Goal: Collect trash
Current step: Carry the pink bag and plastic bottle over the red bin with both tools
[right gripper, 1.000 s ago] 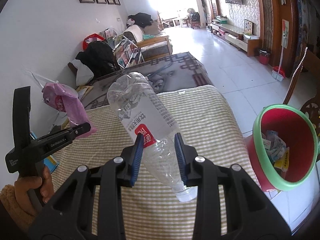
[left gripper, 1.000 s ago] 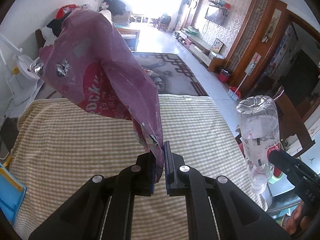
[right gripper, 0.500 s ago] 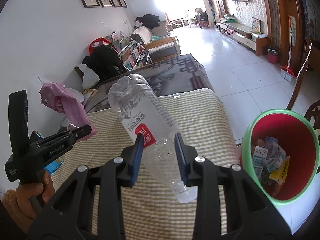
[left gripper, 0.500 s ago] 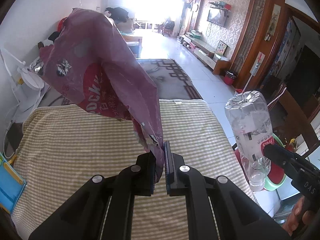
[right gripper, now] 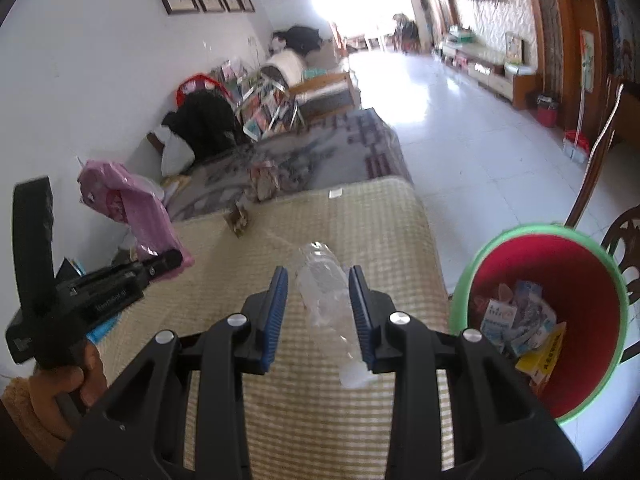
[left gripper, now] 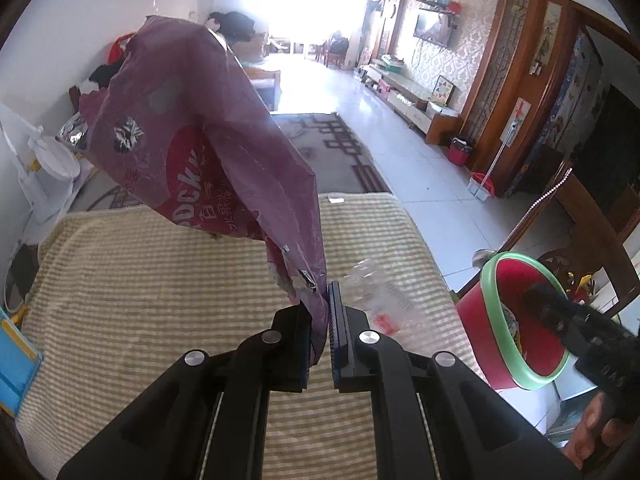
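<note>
A purple snack bag [left gripper: 192, 148] stands up from my left gripper [left gripper: 320, 300], whose jaws are shut on its lower corner. In the right wrist view the bag [right gripper: 132, 200] and left gripper [right gripper: 172, 258] are at the left. A clear plastic bottle [right gripper: 324, 292] looks small and blurred beyond my right gripper [right gripper: 318, 271]; its pads are apart and not pressing it. In the left wrist view the bottle [left gripper: 376, 304] is a blur over the striped cloth, well left of the right gripper [left gripper: 538, 298]. The red bin with a green rim [right gripper: 536, 230] holds several wrappers.
The table's striped cloth [left gripper: 140, 300] ends just left of the bin [left gripper: 516, 256]. A small brown wrapper [right gripper: 239, 220] lies at the table's far edge. A blue item [left gripper: 12, 360] sits at the left edge. A wooden chair [right gripper: 624, 232] stands behind the bin.
The bottle, gripped upright in the right jaws before, is now out of them and blurred over the table. Both grippers moved toward the bin, which looks larger. The bag stays clamped.
</note>
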`<state>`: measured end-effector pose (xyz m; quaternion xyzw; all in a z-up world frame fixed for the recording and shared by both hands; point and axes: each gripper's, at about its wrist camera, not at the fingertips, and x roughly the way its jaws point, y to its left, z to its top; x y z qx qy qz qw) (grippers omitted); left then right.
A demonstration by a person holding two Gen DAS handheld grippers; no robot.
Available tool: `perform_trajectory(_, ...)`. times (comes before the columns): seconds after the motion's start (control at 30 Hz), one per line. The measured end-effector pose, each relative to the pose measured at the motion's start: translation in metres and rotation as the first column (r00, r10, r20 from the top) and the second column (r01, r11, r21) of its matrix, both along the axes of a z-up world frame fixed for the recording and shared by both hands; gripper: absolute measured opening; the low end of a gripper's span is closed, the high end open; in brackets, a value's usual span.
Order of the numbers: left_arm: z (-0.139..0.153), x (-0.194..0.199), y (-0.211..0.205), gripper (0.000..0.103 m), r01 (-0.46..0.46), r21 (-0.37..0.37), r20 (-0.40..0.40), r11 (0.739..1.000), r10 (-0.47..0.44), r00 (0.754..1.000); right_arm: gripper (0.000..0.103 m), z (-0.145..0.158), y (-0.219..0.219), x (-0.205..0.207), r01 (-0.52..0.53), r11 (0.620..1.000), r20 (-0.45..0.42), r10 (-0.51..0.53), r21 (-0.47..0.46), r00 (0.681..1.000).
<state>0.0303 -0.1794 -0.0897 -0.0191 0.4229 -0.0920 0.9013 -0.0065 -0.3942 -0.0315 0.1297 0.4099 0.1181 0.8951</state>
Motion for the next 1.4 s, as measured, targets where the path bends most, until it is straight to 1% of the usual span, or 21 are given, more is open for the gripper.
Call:
perform_trajectory(0.03,-0.002,0.000,0.001,0.005,-0.006,-0.002,-0.006,1.000,0.006,1.000,0.033,-0.006,-0.002,0.003,-0.002,1.000,-0.017,0.002,-0.006,1.000)
perform_trajectory(0.07,-0.004,0.000,0.002,0.005,-0.012,-0.002,-0.013,1.000,0.012,1.000,0.041,-0.017,-0.002,0.008,-0.011,1.000,-0.051,0.010,-0.017,0.999)
perform_trajectory(0.13,-0.007,0.000,0.003,0.005,-0.019,-0.003,-0.024,1.000,0.019,1.000,0.051,-0.036,-0.003,0.018,-0.029,0.999,-0.113,0.026,-0.023,0.993)
perform_trajectory(0.2,-0.011,0.000,0.005,0.005,-0.027,-0.007,-0.037,1.000,0.027,0.999,0.053,-0.055,-0.001,0.030,-0.038,0.999,-0.175,0.039,0.008,0.984)
perform_trajectory(0.27,-0.013,-0.001,0.008,0.005,-0.035,-0.002,-0.044,0.999,0.035,0.998,0.062,-0.066,0.009,0.039,-0.062,0.998,-0.204,0.064,0.016,0.977)
perform_trajectory(0.3,-0.015,-0.001,0.011,0.005,-0.039,0.000,-0.049,0.999,0.039,0.998,0.066,-0.071,0.018,0.046,-0.080,0.997,-0.214,0.079,0.005,0.974)
perform_trajectory(0.33,-0.016,-0.001,0.012,0.005,-0.043,0.001,-0.054,0.999,0.043,0.998,0.072,-0.076,0.027,0.053,-0.100,0.995,-0.222,0.096,-0.007,0.970)
perform_trajectory(0.43,-0.018,-0.002,0.023,0.005,-0.068,0.007,-0.070,0.998,0.068,0.995,0.076,-0.091,0.044,0.071,-0.125,0.991,-0.242,0.112,-0.038,0.964)
perform_trajectory(0.53,-0.019,-0.001,0.030,0.005,-0.091,0.011,-0.080,0.996,0.092,0.993,0.076,-0.104,0.054,0.084,-0.136,0.988,-0.263,0.111,-0.076,0.958)
perform_trajectory(0.6,-0.019,-0.002,0.035,0.005,-0.104,0.020,-0.080,0.994,0.105,0.991,0.073,-0.111,0.060,0.091,-0.153,0.983,-0.278,0.119,-0.106,0.953)
perform_trajectory(0.73,-0.016,0.002,0.050,0.005,-0.144,0.030,-0.075,0.989,0.146,0.986,0.052,-0.122,0.067,0.099,-0.172,0.973,-0.312,0.119,-0.151,0.943)
perform_trajectory(0.83,-0.016,0.005,0.057,0.005,-0.159,0.034,-0.080,0.987,0.162,0.984,0.046,-0.116,0.066,0.099,-0.176,0.974,-0.295,0.128,-0.143,0.947)
perform_trajectory(0.97,-0.017,0.012,0.053,0.005,-0.148,0.037,-0.088,0.988,0.151,0.985,0.046,-0.098,0.056,0.092,-0.158,0.983,-0.257,0.130,-0.092,0.958)
perform_trajectory(1.17,-0.017,0.021,0.028,0.005,-0.089,0.044,-0.090,0.995,0.093,0.992,0.046,-0.062,0.028,0.076,-0.091,0.996,-0.178,0.091,0.003,0.980)
perform_trajectory(1.23,-0.015,0.023,0.018,0.005,-0.068,0.048,-0.083,0.996,0.072,0.994,0.046,-0.049,0.020,0.072,-0.077,0.997,-0.150,0.079,0.020,0.985)
perform_trajectory(1.4,-0.009,0.027,-0.011,0.005,-0.020,0.049,-0.070,0.999,0.023,0.997,0.046,-0.011,-0.007,0.055,-0.038,0.999,-0.049,0.039,0.033,0.998)
